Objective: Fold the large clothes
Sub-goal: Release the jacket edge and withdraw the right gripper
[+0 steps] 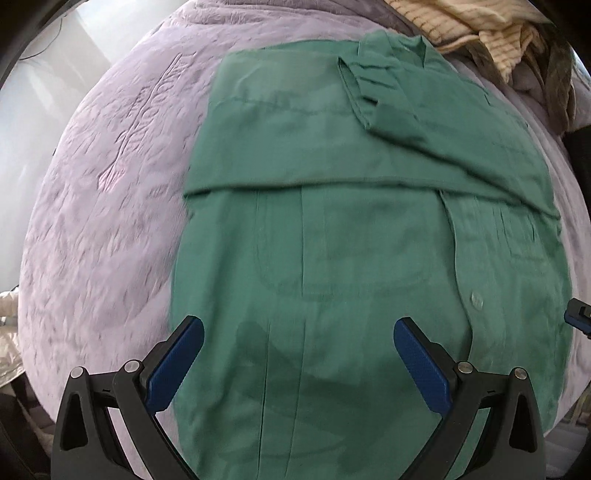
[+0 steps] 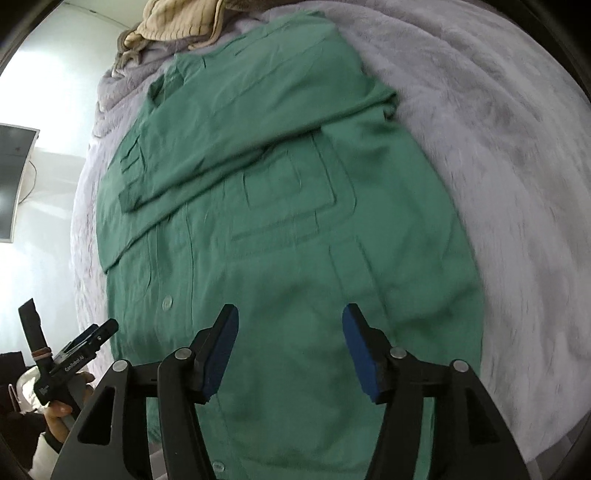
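While jaws gape: one shirt (image 1: 332,258), two grippers.

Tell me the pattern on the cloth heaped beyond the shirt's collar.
Cream with thin dark stripes; the cloth shows best in the left wrist view.

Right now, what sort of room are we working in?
Probably a bedroom: the green shirt lies on a plush lilac blanket, more clothes are heaped at its far end, and a wall screen hangs beside it.
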Demonstrator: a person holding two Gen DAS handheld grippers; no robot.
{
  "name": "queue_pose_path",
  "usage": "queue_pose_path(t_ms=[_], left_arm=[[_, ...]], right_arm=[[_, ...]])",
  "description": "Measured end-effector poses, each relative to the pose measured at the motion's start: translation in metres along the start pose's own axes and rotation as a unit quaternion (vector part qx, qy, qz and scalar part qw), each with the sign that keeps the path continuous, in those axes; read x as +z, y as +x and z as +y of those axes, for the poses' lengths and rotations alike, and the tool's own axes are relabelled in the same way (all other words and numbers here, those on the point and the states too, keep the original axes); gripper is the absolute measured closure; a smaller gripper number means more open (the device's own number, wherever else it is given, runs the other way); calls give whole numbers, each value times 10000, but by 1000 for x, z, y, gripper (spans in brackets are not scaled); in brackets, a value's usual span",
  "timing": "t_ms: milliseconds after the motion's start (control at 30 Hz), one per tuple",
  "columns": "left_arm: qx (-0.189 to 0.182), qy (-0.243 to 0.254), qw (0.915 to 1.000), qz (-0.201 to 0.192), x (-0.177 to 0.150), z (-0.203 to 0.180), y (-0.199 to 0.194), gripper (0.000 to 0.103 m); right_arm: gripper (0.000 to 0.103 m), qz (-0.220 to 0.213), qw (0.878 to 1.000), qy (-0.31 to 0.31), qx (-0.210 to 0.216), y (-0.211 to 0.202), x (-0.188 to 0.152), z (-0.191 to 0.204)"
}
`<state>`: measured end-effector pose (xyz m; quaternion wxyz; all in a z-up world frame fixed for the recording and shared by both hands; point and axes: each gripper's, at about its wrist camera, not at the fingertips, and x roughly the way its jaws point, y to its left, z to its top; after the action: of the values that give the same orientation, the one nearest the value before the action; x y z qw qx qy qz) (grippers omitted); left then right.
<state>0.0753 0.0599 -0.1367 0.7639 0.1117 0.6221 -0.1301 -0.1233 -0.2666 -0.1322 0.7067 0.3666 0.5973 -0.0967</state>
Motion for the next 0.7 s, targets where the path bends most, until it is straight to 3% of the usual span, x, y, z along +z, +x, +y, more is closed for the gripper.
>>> queue_pose_path(t_ms=[133, 400, 467, 700], left_arm=[[-136, -85, 9996, 249, -18, 0, -5, 0], [-129, -160, 9994, 271, -42, -3, -24, 0], [-93, -168, 9995, 262, -45, -1, -25, 0], [-125, -72, 9994, 308, -61, 0, -39, 0]], right_arm=[[37, 131, 9999, 38, -26, -1, -12, 0], [36, 198, 9997, 109, -116, -12, -31, -8], [19, 176, 9997, 129, -101, -15, -32, -10], [18, 25, 9998, 169, -105, -25, -36, -14]])
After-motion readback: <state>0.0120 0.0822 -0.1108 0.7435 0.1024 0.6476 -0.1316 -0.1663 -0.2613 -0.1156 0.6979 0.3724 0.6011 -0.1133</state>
